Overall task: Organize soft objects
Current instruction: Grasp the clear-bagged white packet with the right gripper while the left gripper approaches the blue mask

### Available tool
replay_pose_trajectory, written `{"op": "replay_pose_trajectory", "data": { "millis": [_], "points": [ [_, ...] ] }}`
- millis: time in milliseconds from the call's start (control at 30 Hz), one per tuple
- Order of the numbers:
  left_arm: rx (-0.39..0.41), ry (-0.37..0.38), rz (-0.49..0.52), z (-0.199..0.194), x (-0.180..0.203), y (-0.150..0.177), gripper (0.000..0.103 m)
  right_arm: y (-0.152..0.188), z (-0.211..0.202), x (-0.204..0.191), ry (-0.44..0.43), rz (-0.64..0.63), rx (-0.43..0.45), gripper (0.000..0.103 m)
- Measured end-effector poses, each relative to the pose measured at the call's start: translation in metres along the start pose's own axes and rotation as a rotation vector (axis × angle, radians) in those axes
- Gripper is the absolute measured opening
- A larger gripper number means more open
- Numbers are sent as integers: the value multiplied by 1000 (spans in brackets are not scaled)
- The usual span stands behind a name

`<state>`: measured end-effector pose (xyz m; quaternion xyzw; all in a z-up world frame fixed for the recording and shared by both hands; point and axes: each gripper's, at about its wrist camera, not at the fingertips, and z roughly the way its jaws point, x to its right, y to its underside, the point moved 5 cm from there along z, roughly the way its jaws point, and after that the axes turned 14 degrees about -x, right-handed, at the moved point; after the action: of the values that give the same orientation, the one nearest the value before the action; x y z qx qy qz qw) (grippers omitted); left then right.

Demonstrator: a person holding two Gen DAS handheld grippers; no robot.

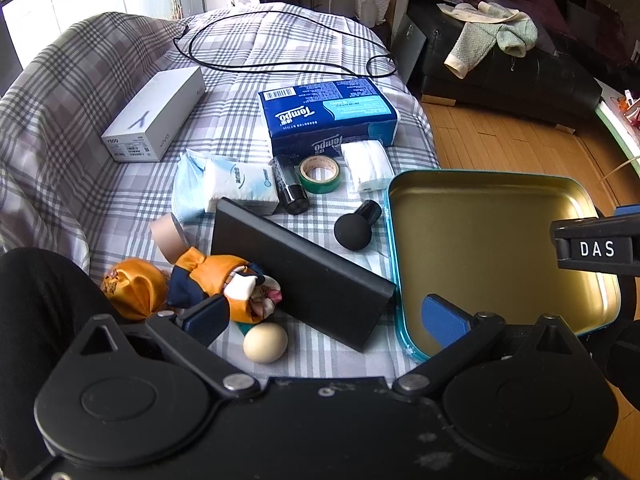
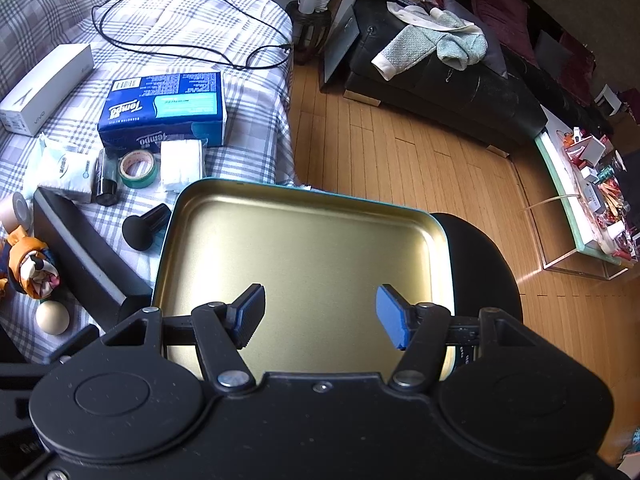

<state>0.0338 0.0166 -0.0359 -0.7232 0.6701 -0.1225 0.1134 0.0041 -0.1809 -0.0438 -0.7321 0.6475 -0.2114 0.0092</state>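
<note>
1. On the plaid-covered table [image 1: 120,184], a teal tin tray [image 1: 500,204] with a gold inside lies at the right edge, nothing in it
2. Left tool [image 1: 324,318] hangs released, jaws wide apart: one blue pad sits just beside the doll [image 1: 224,280], the other over the tray's near corner; nothing is gripped
3. Right tool [image 2: 320,316] hovers over the tray, jaws apart and holding nothing
4. The doll in orange satin lies at the near left, leaning against a black flat box [image 1: 304,276] that rests tilted beside the tray
5. A cream ball [image 1: 265,342] sits just in front of the doll and box
6. Soft packs lie further back: a blue Tempo tissue pack [image 1: 328,114], a small tissue packet [image 1: 240,186], a white folded wad [image 1: 368,164] and a pale blue mask [image 1: 188,184]
7. Between them stand a green tape roll [image 1: 320,174] and a dark cylinder [image 1: 290,190]; a black knob [image 1: 356,226] lies near the tray's rim
8. A white phone box [image 1: 156,114] and a black cable [image 1: 280,52] lie at the far side
</note>
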Motion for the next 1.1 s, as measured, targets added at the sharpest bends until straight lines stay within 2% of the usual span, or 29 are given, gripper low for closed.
{"op": "replay_pose_trajectory", "data": {
  "millis": [200,333,500,633,833,967,1100],
  "points": [
    [25,-25,28,-2,-38,-29,103,-7,-14,1,-21,23,49,58],
    [33,-76,72,-3,-69,-53,103,-16,-20,-3,-86,27,55,58],
    [29,-112,79,0,-106,-88,103,-34,-32,-10,-169,37,53,58],
    [-3,-75,74,12,-128,-113,103,-58,-36,-18,-233,17,42,58],
    [-50,-55,65,52,-138,-135,103,-81,-32,-30,-245,-36,43,59],
    [-79,-47,4,81,-151,-141,103,-91,-21,-37,-254,-73,11,59],
    [-89,35,-73,95,-164,-145,103,-103,-5,-39,-279,-70,-23,59]
  ]
}}
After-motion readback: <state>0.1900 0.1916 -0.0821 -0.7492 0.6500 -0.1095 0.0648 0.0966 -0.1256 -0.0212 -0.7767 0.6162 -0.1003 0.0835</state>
